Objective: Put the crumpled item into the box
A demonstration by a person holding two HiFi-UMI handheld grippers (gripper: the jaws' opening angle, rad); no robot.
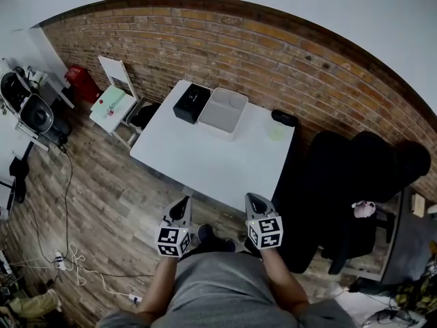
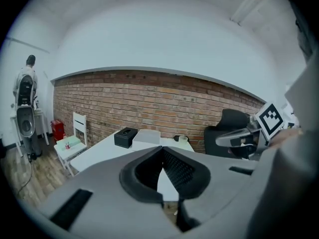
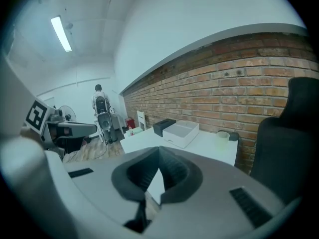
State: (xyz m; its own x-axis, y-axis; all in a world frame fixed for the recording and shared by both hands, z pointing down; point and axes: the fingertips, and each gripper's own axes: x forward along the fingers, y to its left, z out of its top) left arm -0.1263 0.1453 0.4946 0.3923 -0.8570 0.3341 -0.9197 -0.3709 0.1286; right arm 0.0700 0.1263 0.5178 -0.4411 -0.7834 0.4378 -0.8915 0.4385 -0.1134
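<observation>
Fingers of left gripper and right gripper ribbed, clenched empty near white table

Hand-held gripper jaws together, seemingly empty; white box on table.

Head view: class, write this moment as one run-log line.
left gripper: shut, empty | right gripper: shut, empty | both: by near edge of table | grey box: far side of table, untouched
</observation>
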